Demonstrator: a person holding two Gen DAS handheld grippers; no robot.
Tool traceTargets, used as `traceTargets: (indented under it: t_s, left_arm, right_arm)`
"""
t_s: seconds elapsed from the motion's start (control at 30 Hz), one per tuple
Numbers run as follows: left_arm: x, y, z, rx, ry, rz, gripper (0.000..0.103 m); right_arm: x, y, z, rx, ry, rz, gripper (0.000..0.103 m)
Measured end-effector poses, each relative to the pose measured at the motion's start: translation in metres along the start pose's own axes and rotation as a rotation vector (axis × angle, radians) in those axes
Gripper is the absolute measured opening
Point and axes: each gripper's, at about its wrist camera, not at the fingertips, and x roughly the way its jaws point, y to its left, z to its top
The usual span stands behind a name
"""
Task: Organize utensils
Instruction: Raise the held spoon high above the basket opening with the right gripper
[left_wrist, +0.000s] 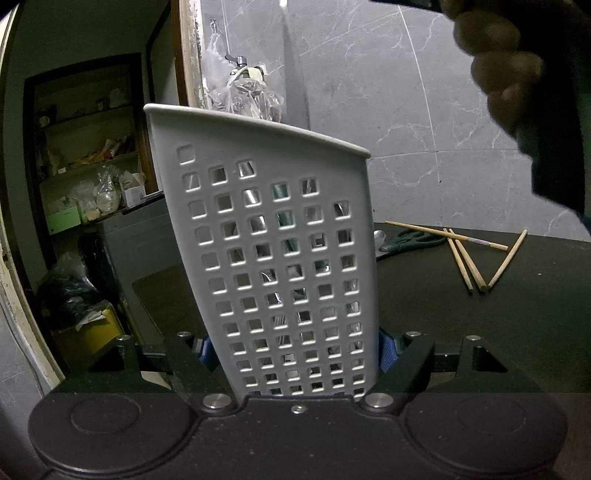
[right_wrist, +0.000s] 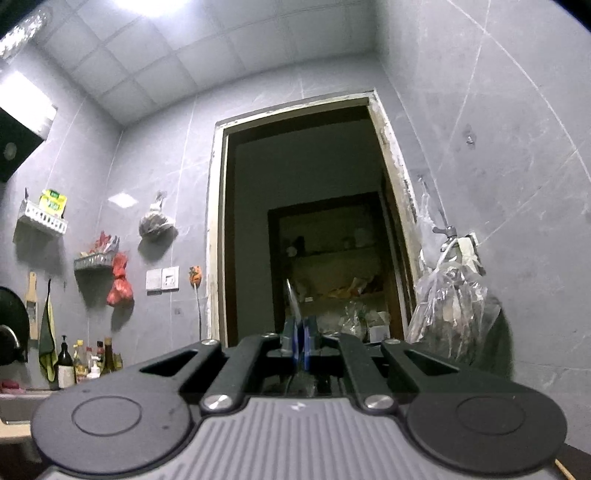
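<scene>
A white perforated utensil holder stands upright on the dark counter, with metal utensils showing through its square holes. My left gripper is shut on the holder, its blue pads pressed against both lower sides. Several wooden chopsticks lie loose on the counter at the right, with black scissors and a spoon behind the holder. My right gripper is raised and points at the doorway; it is shut on a thin metal utensil that sticks up between its pads.
A person's hand on the other gripper fills the upper right of the left wrist view. A doorway leads to shelves. A tap with a plastic bag hangs on the tiled wall. Bottles stand at the far left.
</scene>
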Motion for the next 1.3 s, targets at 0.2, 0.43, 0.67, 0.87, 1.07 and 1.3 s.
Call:
traceTargets:
  t_s: [0.2, 0.43, 0.67, 0.87, 1.07, 1.3]
  left_arm:
    - [0.0, 0.0, 0.0, 0.001, 0.0, 0.001, 0.079]
    - [0.0, 0.0, 0.001, 0.0, 0.0, 0.001, 0.079]
    - [0.0, 0.0, 0.001, 0.001, 0.0, 0.001, 0.079]
    - [0.0, 0.0, 0.0, 0.001, 0.0, 0.001, 0.079]
    - [0.0, 0.0, 0.0, 0.0, 0.0, 0.001, 0.079]
    - [0.0, 0.0, 0.0, 0.0, 0.0, 0.001, 0.079]
  right_arm:
    - [0.008, 0.003, -0.014, 0.003, 0.057, 0.006, 0.004]
    - [0.008, 0.004, -0.027, 0.007, 0.108, 0.003, 0.004]
    - [0.008, 0.003, -0.037, 0.008, 0.145, -0.013, 0.004]
    - [0.008, -0.001, -0.046, 0.027, 0.183, -0.028, 0.004]
    - [0.008, -0.002, -0.052, 0.03, 0.207, -0.035, 0.004]
    - [0.006, -0.003, -0.059, 0.026, 0.251, -0.038, 0.004]
